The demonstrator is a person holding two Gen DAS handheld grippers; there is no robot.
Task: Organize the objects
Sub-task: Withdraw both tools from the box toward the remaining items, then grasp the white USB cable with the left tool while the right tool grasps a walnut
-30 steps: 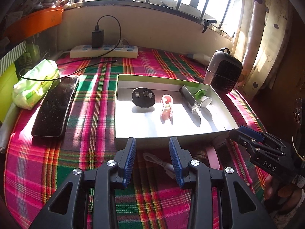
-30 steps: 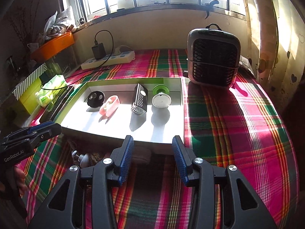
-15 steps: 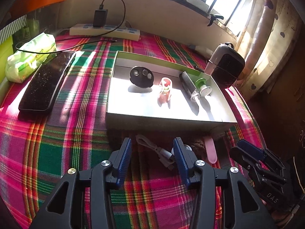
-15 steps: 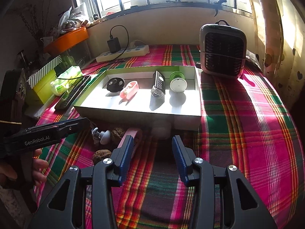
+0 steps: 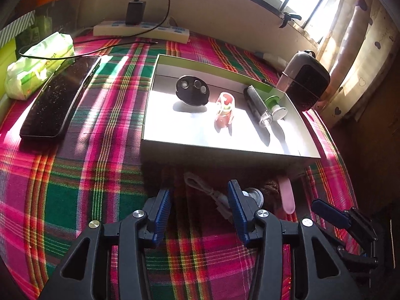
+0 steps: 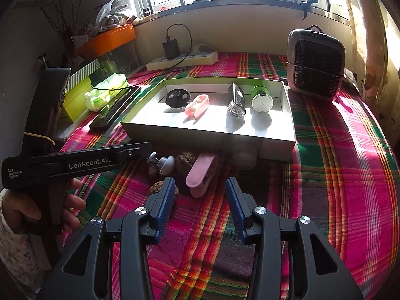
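A shallow white box (image 5: 225, 150) (image 6: 205, 137) on the plaid cloth holds a black round piece (image 5: 191, 90), a pink case (image 5: 225, 112), a dark cylinder (image 5: 257, 105) and a green spool (image 5: 275, 105). In the shadow in front of it lie a white cable (image 5: 207, 190), a grey knob (image 6: 162, 165), two walnuts (image 6: 186, 160) and a pink oblong piece (image 6: 200, 175). My left gripper (image 5: 198, 210) (image 6: 140, 150) is open just short of the cable, which touches neither finger. My right gripper (image 6: 200, 200) (image 5: 325, 210) is open and empty, just short of the pink piece.
A small heater (image 6: 316, 65) stands at the back right. Left of the box lie a long black device (image 5: 60, 100) and a green tissue pack (image 5: 40, 62). A power strip (image 5: 141, 28) runs along the wall. The cloth drops off at the right edge.
My left gripper's jaws have spread wider and it has tipped down toward the cable and knob. My right gripper has shifted so the pink piece now lies straight ahead of it.
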